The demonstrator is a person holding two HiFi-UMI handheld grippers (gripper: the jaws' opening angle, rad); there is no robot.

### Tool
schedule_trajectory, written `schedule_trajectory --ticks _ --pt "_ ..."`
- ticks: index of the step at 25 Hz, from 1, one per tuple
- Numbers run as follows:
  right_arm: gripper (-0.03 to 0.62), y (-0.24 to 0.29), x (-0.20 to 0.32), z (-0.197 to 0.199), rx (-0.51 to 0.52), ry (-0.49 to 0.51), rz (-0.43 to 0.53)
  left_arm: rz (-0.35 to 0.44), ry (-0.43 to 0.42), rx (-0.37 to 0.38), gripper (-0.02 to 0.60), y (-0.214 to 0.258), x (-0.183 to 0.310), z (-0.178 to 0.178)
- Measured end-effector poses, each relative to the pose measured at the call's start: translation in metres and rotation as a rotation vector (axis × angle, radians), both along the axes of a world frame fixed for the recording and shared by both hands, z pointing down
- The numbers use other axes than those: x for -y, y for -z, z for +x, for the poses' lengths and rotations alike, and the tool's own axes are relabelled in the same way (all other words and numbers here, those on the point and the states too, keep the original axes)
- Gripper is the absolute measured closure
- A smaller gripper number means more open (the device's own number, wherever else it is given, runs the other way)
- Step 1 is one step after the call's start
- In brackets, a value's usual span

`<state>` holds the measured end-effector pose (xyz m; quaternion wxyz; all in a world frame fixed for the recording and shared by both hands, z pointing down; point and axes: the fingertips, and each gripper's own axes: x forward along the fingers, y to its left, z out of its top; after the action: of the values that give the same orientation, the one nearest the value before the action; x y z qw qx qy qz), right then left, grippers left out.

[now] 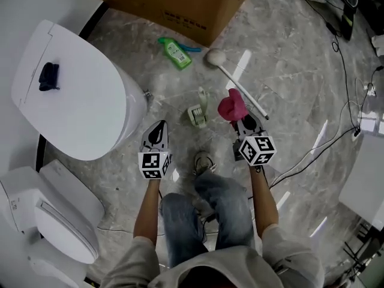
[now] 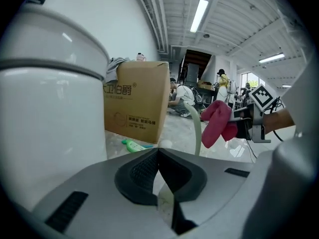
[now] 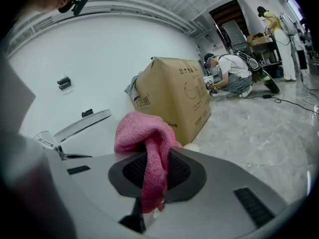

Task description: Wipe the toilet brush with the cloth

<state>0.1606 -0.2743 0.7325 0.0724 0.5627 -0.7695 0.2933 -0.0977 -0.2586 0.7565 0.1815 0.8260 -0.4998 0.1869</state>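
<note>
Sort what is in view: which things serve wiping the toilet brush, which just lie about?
For the job: pink cloth in the right gripper; pale green brush, probably the toilet brush.
Lying about: white long-handled brush, green spray bottle, cardboard box, toilet, cables.

Left gripper (image 2: 158, 152): jaws pressed together, nothing between them. White toilet (image 2: 47, 98) fills the left. Cardboard box (image 2: 135, 103) ahead on the floor (image 2: 173, 127), green bottle (image 2: 132, 145) lying before it. At right, right gripper (image 2: 247, 124) clamps pink cloth (image 2: 217, 122).
</note>
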Motion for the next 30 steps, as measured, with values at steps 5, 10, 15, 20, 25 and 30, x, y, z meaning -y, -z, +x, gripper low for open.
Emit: schedule_trajectory --ticks 5,10,15,20,25,30 --pt "0.53 0.052 -0.011 0.01 -0.02 -0.007 -0.053 -0.044 0.001 -0.014 0.563 0.058 -0.005 0.009" --pt "0.53 0.137 -0.003 0.009 -0.086 0.025 -0.047 -0.061 0.014 -0.01 0.563 0.146 0.001 0.01" --pt "0.53 0.243 0.012 0.011 -0.136 0.06 -0.018 -0.083 0.02 0.009 0.563 0.243 0.006 0.008" --pt "0.53 0.336 0.033 0.005 -0.153 0.093 0.018 -0.077 0.054 0.011 0.563 0.332 0.019 -0.002" --pt "0.53 0.395 0.042 -0.003 -0.156 0.115 0.035 -0.046 0.092 0.009 0.563 0.407 0.025 -0.01" --pt "0.53 0.442 0.055 -0.019 -0.151 0.135 0.09 0.003 0.117 0.021 0.563 0.459 0.032 -0.027"
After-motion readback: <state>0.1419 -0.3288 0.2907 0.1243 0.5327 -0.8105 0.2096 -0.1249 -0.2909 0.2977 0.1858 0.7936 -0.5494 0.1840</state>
